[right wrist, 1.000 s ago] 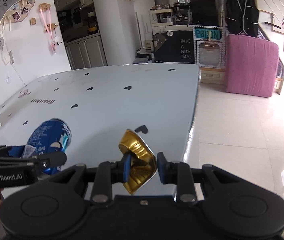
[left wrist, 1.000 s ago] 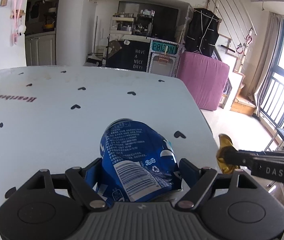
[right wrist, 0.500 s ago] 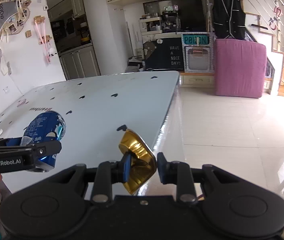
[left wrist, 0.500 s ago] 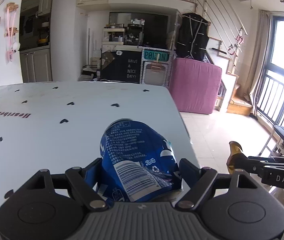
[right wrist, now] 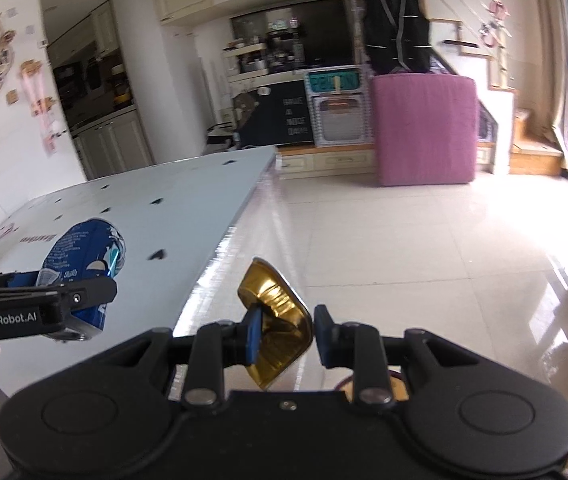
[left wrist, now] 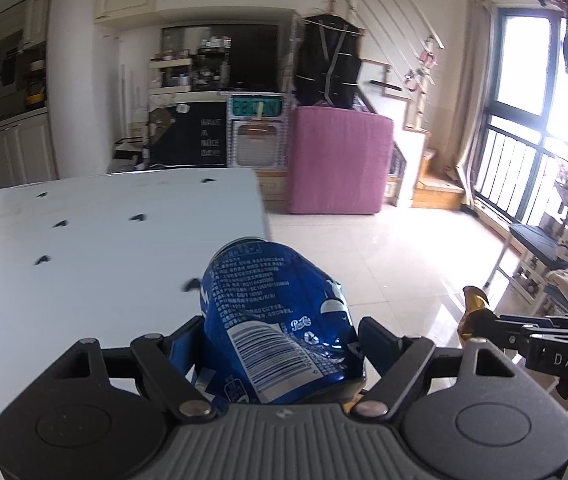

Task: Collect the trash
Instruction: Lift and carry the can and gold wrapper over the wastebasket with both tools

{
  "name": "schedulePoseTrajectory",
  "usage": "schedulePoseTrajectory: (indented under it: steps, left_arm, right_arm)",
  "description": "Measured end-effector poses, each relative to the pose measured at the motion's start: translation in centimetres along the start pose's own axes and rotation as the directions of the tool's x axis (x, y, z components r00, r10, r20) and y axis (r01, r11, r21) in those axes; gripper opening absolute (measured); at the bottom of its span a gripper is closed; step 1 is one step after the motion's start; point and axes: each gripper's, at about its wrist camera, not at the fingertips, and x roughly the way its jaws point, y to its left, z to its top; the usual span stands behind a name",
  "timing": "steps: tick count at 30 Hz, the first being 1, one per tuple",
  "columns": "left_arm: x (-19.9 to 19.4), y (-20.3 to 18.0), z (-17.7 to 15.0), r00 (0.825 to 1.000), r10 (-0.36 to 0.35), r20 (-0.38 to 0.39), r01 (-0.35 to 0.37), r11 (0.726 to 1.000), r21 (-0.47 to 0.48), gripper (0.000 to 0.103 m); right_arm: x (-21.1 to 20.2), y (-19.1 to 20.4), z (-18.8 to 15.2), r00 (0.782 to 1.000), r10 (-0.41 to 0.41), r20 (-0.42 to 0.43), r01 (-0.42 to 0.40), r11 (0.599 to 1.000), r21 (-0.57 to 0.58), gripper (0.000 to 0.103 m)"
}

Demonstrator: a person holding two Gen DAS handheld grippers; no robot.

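Left gripper [left wrist: 279, 344]: we are clamping the crushed blue can [left wrist: 275, 320] between its jaws, above the table [left wrist: 103, 248] edge.
Right gripper [right wrist: 284, 336]: we are pinching the gold foil cup [right wrist: 279, 340], holding it tilted over the tiled floor [right wrist: 424, 248], just past the table.

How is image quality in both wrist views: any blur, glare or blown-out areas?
Left wrist: the window is blown out, the background is motion-blurred, and the blue can stays sharp. Right wrist: strong glare on the floor, a soft background, and a crisp gold foil cup.
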Motion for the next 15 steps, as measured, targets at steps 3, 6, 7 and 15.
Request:
schedulePoseTrajectory:
  steps: [3,6,7,15]
  left_arm:
    - [0.8,-2.0,-0.2,1.0,-0.024,-0.003,0.024,1.0,0.009,0.082]
    - [1.6,-4.1,-0.5,0.999,-0.048,-0.013,0.048,0.999,0.023,0.082]
    - [1.9,-4.9,-0.7,0.998,-0.056,-0.017,0.057,0.998,0.03,0.082]
    - [4.7,-10.0,-2.1,0.992,-0.112,-0.064,0.116,0.991,0.071,0.082]
  right_arm:
    - [-0.5,-2.1,-0.4,1.0,-0.026,-0.001,0.026,1.0,0.016,0.028]
    - [-1.1,-4.1,-1.0,0.999,-0.05,-0.003,0.051,0.998,0.028,0.028]
    - [-1.3,-4.8,-1.1,0.998,-0.058,-0.005,0.058,0.998,0.032,0.028]
    - [-1.7,-9.8,-2.8,0.994,-0.106,-0.024,0.107,0.992,0.069,0.028]
